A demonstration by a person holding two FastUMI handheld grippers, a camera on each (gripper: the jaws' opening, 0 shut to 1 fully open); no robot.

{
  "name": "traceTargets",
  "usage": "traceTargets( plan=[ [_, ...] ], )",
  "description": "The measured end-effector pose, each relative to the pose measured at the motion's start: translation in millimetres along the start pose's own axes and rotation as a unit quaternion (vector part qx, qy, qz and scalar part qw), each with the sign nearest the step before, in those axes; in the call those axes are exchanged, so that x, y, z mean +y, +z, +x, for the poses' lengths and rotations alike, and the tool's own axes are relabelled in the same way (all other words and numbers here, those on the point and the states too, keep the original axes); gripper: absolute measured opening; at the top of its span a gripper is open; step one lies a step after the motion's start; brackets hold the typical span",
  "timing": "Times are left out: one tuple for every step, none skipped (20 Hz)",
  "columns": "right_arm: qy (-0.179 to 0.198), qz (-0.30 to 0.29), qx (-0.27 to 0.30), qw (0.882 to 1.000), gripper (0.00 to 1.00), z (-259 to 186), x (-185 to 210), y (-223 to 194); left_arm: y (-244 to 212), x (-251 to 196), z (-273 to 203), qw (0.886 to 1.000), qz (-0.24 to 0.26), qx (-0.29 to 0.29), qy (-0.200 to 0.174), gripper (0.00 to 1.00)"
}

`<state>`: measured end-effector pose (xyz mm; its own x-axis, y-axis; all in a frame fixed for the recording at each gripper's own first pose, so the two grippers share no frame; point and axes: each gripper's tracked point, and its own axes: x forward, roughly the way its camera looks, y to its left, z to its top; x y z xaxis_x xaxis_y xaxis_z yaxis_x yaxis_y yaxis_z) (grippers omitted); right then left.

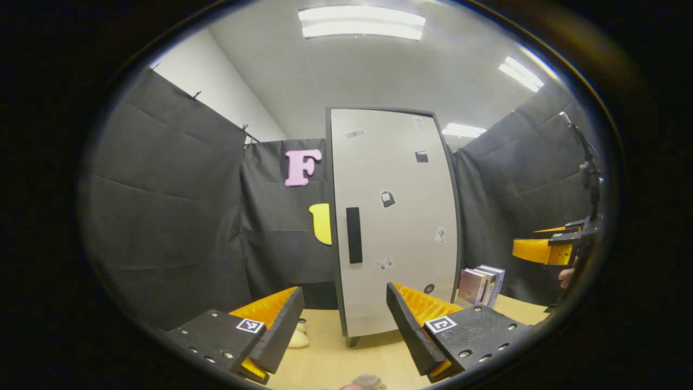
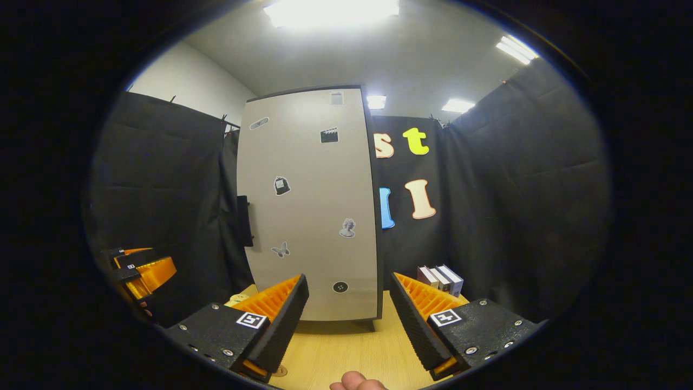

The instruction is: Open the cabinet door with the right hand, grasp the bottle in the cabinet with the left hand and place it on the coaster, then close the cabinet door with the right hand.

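Cabinet door [image 1: 395, 222] shut, handle [image 1: 353, 235] untouched, so your bottle sits unseen inside; nothing done yet. Your right gripper [image 2: 346, 317] and left gripper [image 1: 342, 330] both gape wide, empty, above the table [image 2: 346, 346]. Coaster can't be made out.

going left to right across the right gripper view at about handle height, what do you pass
left gripper → cabinet handle → cabinet door → books
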<state>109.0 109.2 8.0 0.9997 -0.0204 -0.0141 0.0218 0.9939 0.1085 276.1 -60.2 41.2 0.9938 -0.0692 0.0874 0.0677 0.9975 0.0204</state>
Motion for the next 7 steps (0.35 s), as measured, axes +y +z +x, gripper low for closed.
traceTargets(
  plan=[
    [-0.001, 0.000, 0.000, 1.000, 0.94, -0.8, -0.4, 0.7, 0.4, -0.5, -0.3, 1.000, 0.000, 0.000, -0.001, 0.89],
    [-0.001, -0.001, 0.000, 1.000, 0.94, -1.3, -0.5, 1.4, 1.3, -0.6, -0.7, 1.000, -0.001, 0.001, -0.002, 0.89],
    [-0.001, -0.001, -0.001, 1.000, 0.94, -1.6, -1.1, 1.8, 1.3, -0.5, -0.9, 1.000, -0.001, 0.000, -0.003, 0.89],
    [-0.002, 0.000, -0.003, 1.000, 0.94, -2.2, -1.5, 2.9, 2.1, -0.8, -1.7, 1.000, -0.001, 0.000, -0.004, 0.89],
    [-0.003, 0.000, -0.004, 1.000, 0.94, -1.6, -2.6, 2.9, 2.6, -0.6, -1.9, 1.000, 0.000, -0.001, -0.004, 0.89],
    [-0.005, 0.001, -0.004, 1.000, 0.94, -1.7, -3.7, 2.5, 2.7, -0.6, -2.4, 1.000, 0.002, -0.001, -0.005, 0.89],
    [-0.006, 0.001, -0.003, 1.000, 0.94, -0.9, -3.8, 0.3, 2.6, -0.8, -2.8, 1.000, 0.003, -0.003, -0.005, 0.89]
  ],
)
